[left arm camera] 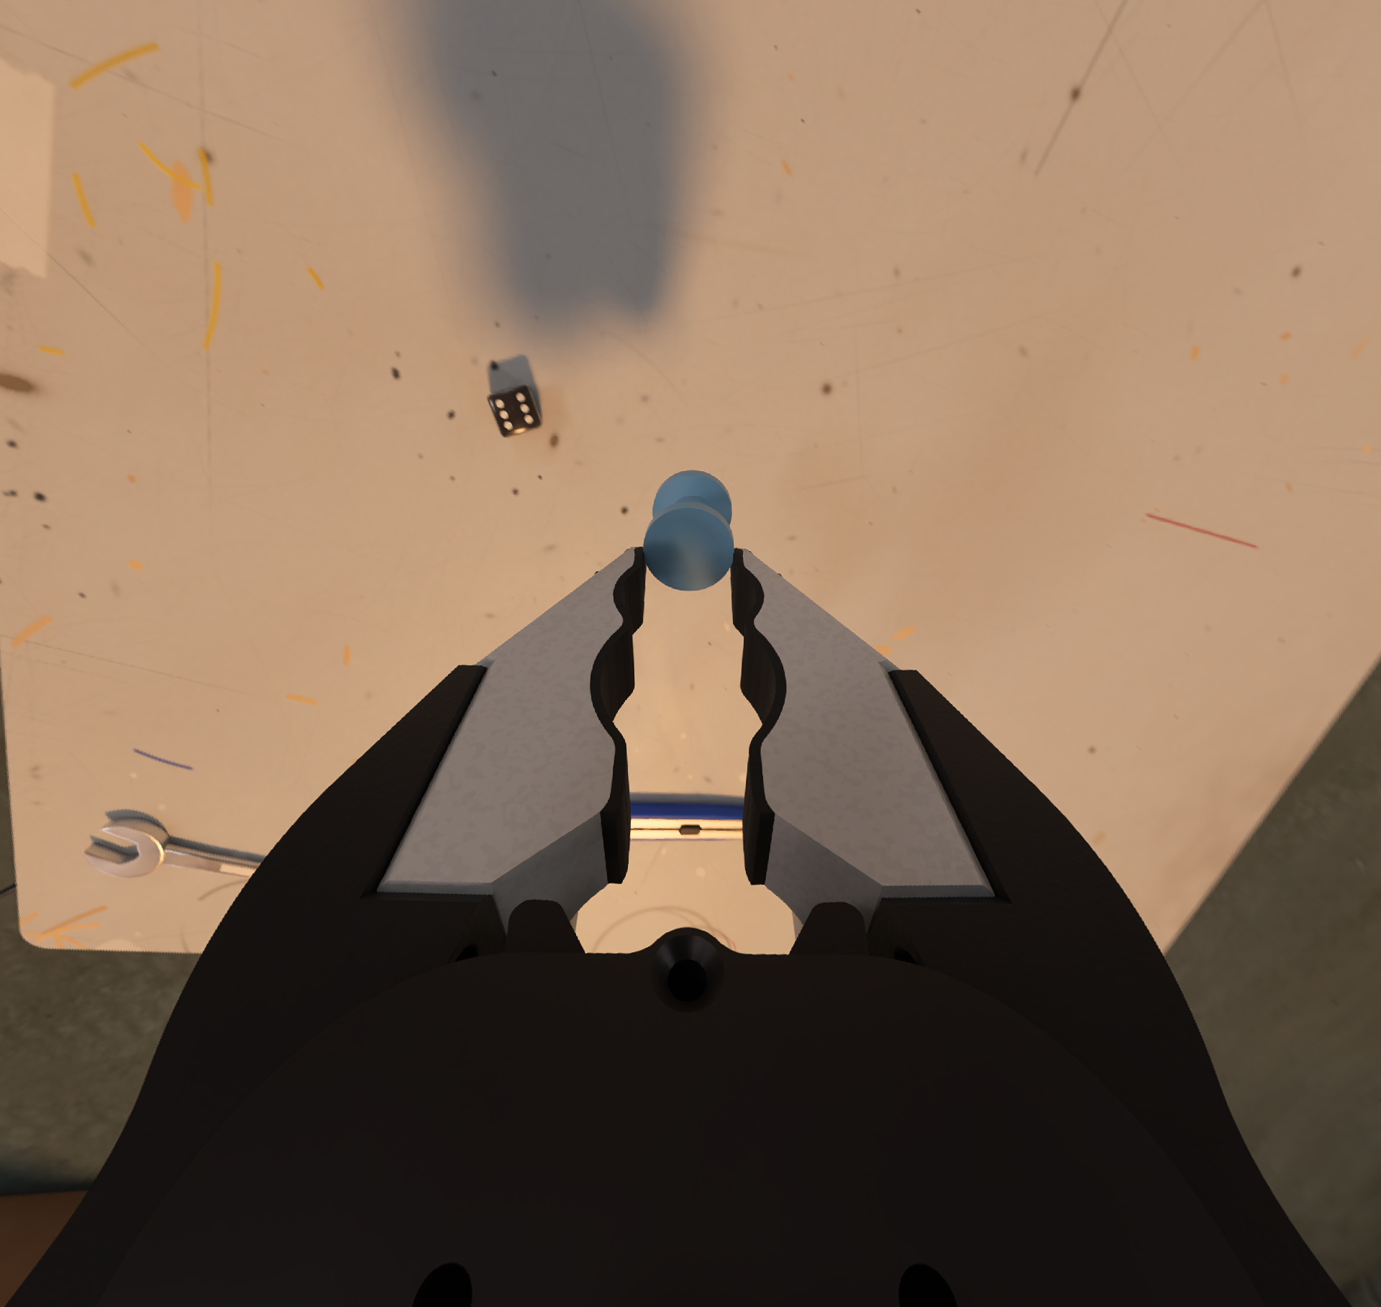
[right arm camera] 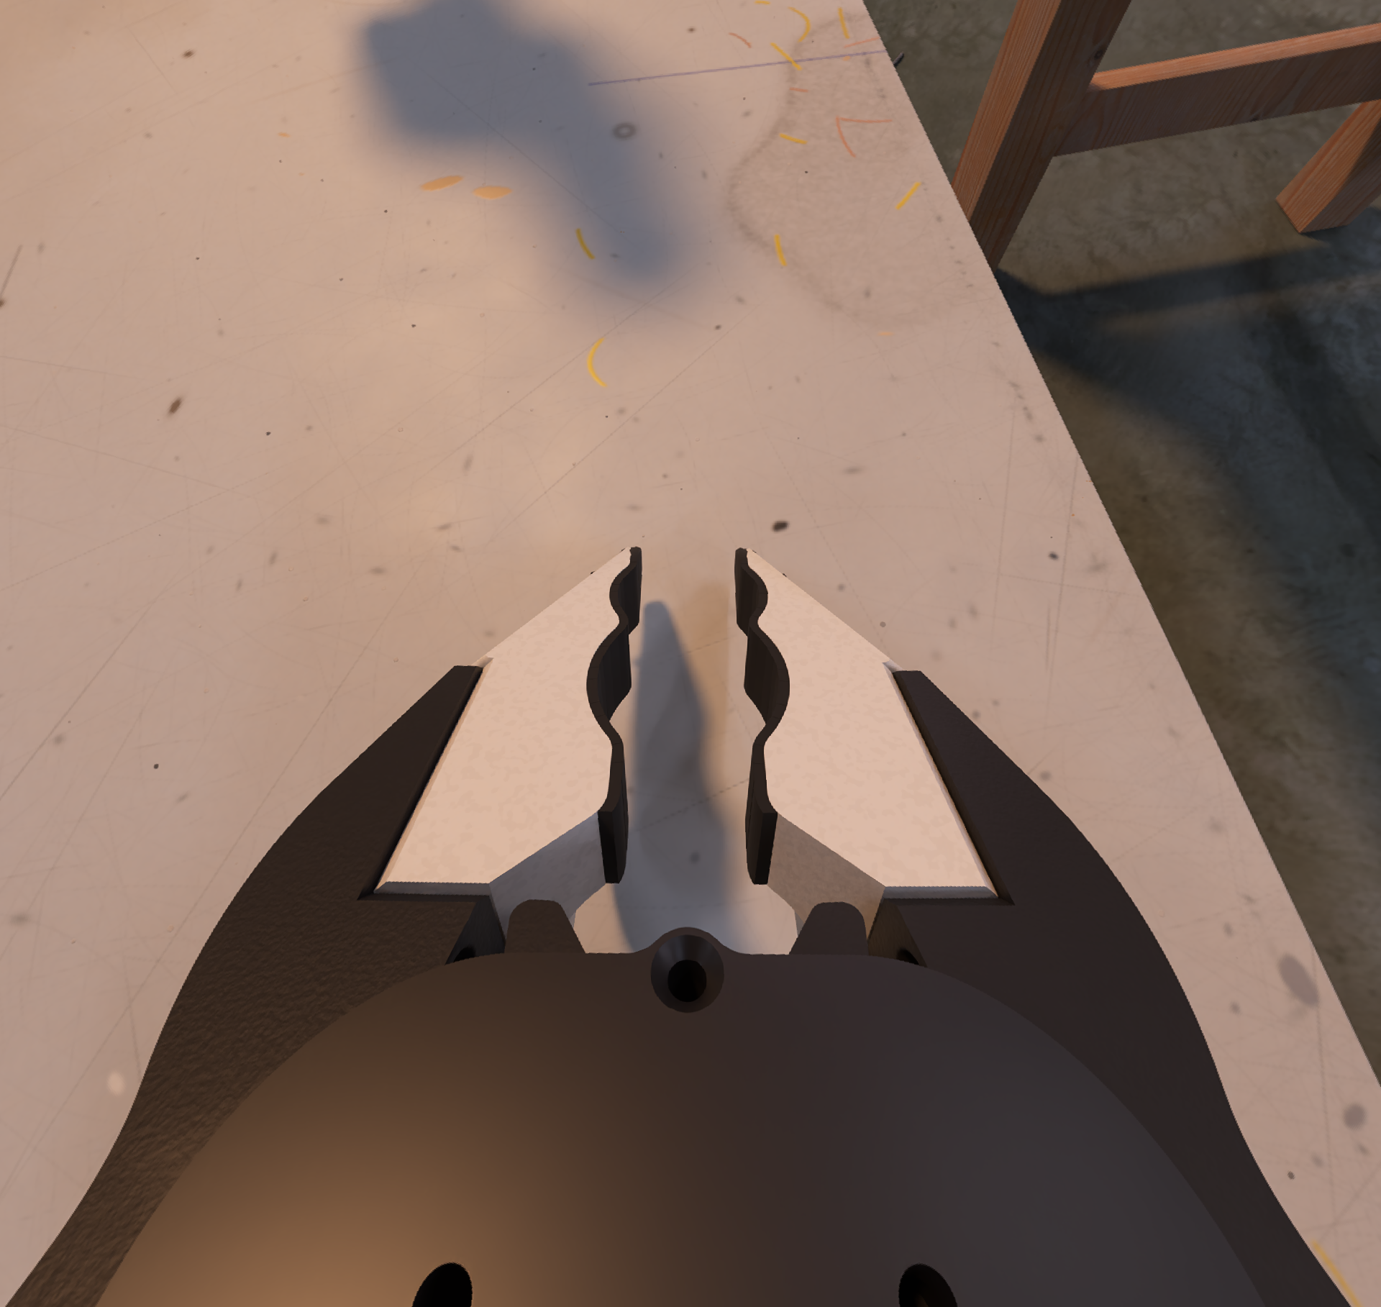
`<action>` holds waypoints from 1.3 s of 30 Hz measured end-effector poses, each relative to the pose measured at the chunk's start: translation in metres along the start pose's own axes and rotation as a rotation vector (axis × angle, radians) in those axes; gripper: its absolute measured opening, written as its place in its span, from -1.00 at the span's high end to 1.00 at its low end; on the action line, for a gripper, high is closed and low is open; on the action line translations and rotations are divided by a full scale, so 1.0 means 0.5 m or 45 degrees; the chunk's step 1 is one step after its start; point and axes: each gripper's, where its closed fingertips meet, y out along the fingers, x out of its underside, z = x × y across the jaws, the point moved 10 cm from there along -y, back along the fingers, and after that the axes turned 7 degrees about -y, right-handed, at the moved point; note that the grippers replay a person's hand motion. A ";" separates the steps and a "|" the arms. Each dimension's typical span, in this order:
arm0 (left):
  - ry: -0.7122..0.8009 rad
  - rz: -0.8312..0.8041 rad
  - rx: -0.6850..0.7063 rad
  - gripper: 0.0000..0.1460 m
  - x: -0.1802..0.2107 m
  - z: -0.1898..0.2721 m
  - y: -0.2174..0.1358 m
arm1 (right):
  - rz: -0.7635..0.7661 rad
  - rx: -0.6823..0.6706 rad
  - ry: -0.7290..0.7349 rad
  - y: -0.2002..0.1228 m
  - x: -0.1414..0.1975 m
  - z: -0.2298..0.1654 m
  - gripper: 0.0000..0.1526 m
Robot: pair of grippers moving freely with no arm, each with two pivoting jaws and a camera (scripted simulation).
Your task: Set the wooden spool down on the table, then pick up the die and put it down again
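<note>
The blue spool (left arm camera: pixel 688 533) is pinched between the tips of the left gripper (left arm camera: pixel 688 561), above the table (left arm camera: pixel 971 299). The black die (left arm camera: pixel 514 410) lies beyond, to the left. Only the left wrist view shows a wrench (left arm camera: pixel 142 851). The right gripper (right arm camera: pixel 688 561) is spread and empty; only its view shows wooden legs (right arm camera: pixel 1046 75).

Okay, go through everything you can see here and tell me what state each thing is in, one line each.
Left gripper: shut on the blue spool, above the table.
Blue spool: held at the fingertips, off the table.
Die: resting on the table, six pips facing the camera, untouched.
Wrench: lying flat near the table's edge.
Right gripper: open, empty, over the table.
</note>
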 end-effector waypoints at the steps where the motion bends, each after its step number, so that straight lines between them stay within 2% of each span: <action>1: 0.003 0.020 -0.019 0.69 0.000 -0.002 0.008 | -0.003 -0.001 0.000 0.000 0.000 0.000 0.68; 3: 0.011 0.016 -0.112 0.69 0.003 0.001 0.049 | -0.006 -0.004 -0.001 0.001 0.000 -0.001 0.68; 6: 0.058 -0.150 -0.316 0.69 0.024 0.017 0.149 | 0.004 -0.009 0.003 -0.001 0.000 -0.001 0.68; 8: 0.039 -0.136 -0.390 0.67 0.035 0.026 0.191 | 0.007 -0.012 0.010 -0.001 0.000 0.000 0.68; 9: 0.010 -0.078 -0.400 0.45 0.040 0.028 0.195 | 0.006 -0.016 0.016 -0.001 0.000 0.001 0.68; 10: -0.012 -0.025 -0.402 0.38 0.043 0.031 0.193 | 0.005 -0.020 0.023 -0.001 0.000 0.002 0.68; 17: -0.053 0.195 -0.386 0.33 0.041 0.042 0.142 | 0.011 -0.016 0.027 -0.002 0.001 0.002 0.68; 21: -0.115 0.286 -0.415 0.04 0.034 0.032 0.129 | -0.002 -0.006 0.008 -0.001 0.000 -0.001 0.68; 22: -0.128 0.289 -0.402 0.02 0.029 0.029 0.130 | -0.004 -0.005 0.006 0.000 0.000 -0.001 0.68; 28: -0.077 0.346 -0.243 0.21 0.011 0.028 0.105 | -0.001 -0.002 0.007 -0.001 0.000 -0.001 0.68; 32: -0.122 0.462 -0.327 0.33 -0.002 0.003 0.086 | -0.005 -0.005 0.005 0.000 0.000 -0.002 0.68; 34: -0.162 0.426 -0.362 0.43 -0.008 -0.013 0.096 | -0.009 -0.006 0.004 0.000 0.000 -0.002 0.68; 39: -0.221 0.231 -0.399 0.47 -0.018 -0.045 0.141 | -0.004 -0.004 0.009 -0.001 0.001 -0.001 0.68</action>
